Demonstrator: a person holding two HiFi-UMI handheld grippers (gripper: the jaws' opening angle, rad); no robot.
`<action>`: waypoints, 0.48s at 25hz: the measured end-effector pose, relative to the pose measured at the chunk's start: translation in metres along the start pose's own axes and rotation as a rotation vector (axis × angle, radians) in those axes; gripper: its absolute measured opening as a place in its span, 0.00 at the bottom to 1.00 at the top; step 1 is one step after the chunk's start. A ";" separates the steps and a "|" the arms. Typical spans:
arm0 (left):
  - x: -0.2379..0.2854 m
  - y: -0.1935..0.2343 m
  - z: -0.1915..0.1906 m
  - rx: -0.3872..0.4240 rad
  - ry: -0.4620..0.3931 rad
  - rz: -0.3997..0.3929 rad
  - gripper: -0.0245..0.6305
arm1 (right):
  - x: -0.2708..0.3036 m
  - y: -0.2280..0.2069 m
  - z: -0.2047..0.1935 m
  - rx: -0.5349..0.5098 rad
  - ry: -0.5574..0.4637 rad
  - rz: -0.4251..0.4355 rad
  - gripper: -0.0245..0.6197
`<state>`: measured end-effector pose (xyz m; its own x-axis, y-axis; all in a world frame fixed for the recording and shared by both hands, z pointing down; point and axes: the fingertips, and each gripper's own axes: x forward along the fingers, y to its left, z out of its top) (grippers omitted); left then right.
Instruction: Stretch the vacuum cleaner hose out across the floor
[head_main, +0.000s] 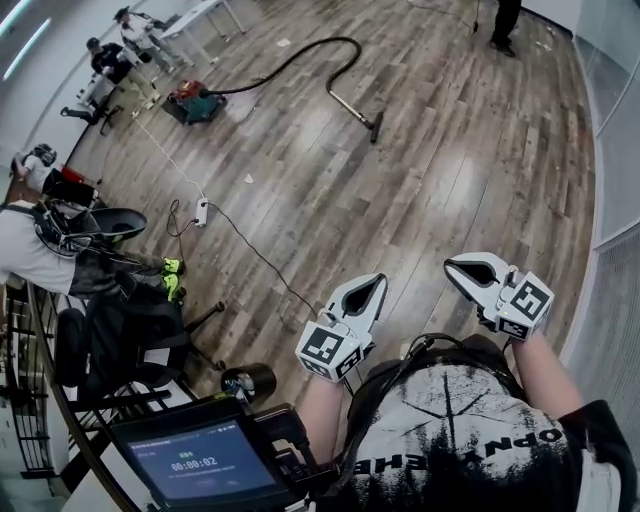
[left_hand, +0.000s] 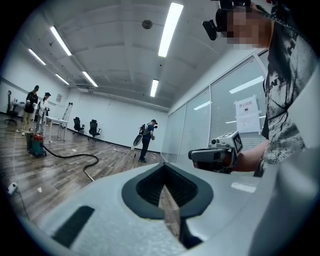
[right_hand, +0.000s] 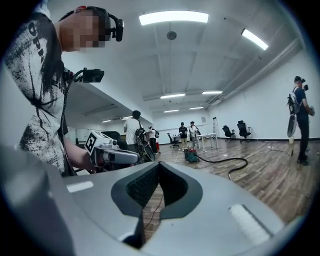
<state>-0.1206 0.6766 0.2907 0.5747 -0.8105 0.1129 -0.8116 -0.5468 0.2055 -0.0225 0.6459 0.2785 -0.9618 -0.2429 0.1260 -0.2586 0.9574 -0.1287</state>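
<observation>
The left gripper (head_main: 378, 281) and right gripper (head_main: 452, 266) are fully closed, holding nothing. Far across the wood floor (head_main: 450, 150), a black hose (head_main: 300, 55) curves from the vacuum cleaner (head_main: 195, 102).

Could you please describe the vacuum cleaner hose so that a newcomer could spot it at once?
On the wooden floor, look to the far end, where a small red vacuum cleaner stands. The hose runs from it in one wide arch to a floor nozzle. It is black and far thicker than the thin cables by the white power strip.

Head cam: steep down; gripper cams share hose (head_main: 340, 40).
</observation>
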 end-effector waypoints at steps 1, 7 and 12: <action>-0.003 0.006 -0.001 -0.007 -0.001 0.004 0.04 | 0.007 0.001 0.001 -0.004 0.004 0.006 0.05; -0.016 0.032 -0.011 -0.044 0.001 0.028 0.04 | 0.038 0.005 0.003 -0.017 0.005 0.041 0.05; -0.010 0.042 -0.012 -0.062 0.015 0.046 0.04 | 0.045 -0.005 -0.001 0.006 0.029 0.059 0.05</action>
<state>-0.1589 0.6645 0.3095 0.5389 -0.8311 0.1376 -0.8293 -0.4947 0.2598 -0.0647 0.6302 0.2859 -0.9724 -0.1811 0.1469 -0.2019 0.9690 -0.1422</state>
